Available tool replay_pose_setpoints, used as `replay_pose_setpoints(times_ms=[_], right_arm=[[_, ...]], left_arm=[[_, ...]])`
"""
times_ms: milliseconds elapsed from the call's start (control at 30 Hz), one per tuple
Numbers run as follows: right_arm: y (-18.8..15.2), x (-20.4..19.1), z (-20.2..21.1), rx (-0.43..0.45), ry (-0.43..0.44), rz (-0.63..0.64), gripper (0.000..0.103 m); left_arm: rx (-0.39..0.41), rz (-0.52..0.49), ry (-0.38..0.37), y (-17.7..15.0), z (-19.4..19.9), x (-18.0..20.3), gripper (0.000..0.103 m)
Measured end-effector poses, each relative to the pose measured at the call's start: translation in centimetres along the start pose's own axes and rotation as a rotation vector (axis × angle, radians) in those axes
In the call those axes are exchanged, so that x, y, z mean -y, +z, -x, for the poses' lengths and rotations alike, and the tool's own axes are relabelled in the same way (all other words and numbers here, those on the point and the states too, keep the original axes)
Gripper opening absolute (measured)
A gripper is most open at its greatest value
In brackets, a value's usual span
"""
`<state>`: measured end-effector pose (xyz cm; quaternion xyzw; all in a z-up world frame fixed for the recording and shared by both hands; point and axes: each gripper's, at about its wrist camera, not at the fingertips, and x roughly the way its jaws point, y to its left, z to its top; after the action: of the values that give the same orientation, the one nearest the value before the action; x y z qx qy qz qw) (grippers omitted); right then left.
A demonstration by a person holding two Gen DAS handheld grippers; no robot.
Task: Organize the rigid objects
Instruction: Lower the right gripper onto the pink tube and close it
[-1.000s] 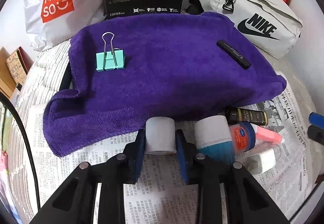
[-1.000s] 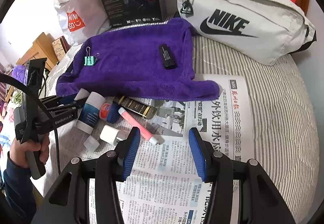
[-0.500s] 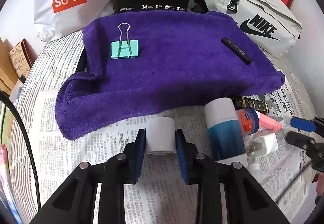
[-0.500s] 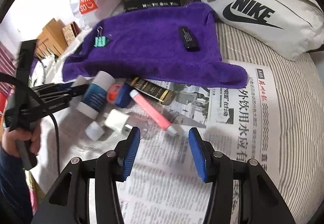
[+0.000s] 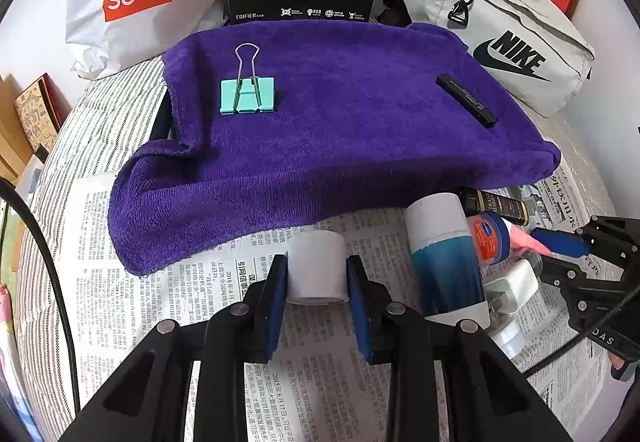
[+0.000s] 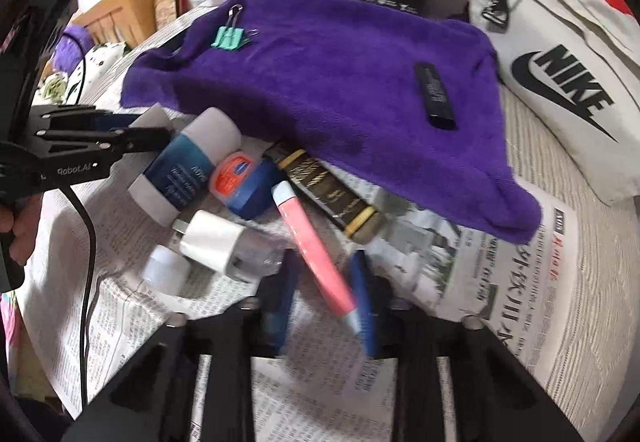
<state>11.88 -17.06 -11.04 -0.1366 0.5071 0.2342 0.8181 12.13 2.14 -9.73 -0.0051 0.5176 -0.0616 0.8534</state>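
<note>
Pink tube [image 6: 316, 254], one of its kind, is lying slantwise at lower centre of the right wrist view, its lower end between the right gripper [image 6: 326, 306] pads, whose jaws have just been closing around it; blur hides whether they are pressing yet. Around it are lying one blue-white bottle [image 6: 188, 162], one blue jar [image 6: 242, 182], one white charger [image 6: 212, 238], one dark gold-banded tube [image 6: 332, 194]. Left gripper [image 5: 316, 278] is clenching one white cylinder [image 5: 317, 266] at lower centre. Purple towel [image 5: 340, 114] is carrying one green binder clip [image 5: 248, 94] and one black stick [image 5: 466, 100].
</note>
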Motion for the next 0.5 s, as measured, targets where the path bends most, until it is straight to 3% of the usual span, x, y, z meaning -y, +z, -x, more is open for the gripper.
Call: replay_pose_setpoints(times_ms=[167,367,500], right_arm=[[-1.2,0.2,0.8,-0.011,0.020,-0.033,0.015],[-3.8,2.8,2.7,-0.024,-0.025,-0.159,0.016],[-4.6,3.5,2.9,-0.029,-0.002,-0.196,0.016]], left_arm=[[-0.005,-0.013,0.017,0.0,0.0,0.2,0.028],[-0.002,-0.008,0.013,-0.2,0.1,0.3,0.028],[-0.002,-0.016,0.017,-0.3,0.1,0.3,0.028]])
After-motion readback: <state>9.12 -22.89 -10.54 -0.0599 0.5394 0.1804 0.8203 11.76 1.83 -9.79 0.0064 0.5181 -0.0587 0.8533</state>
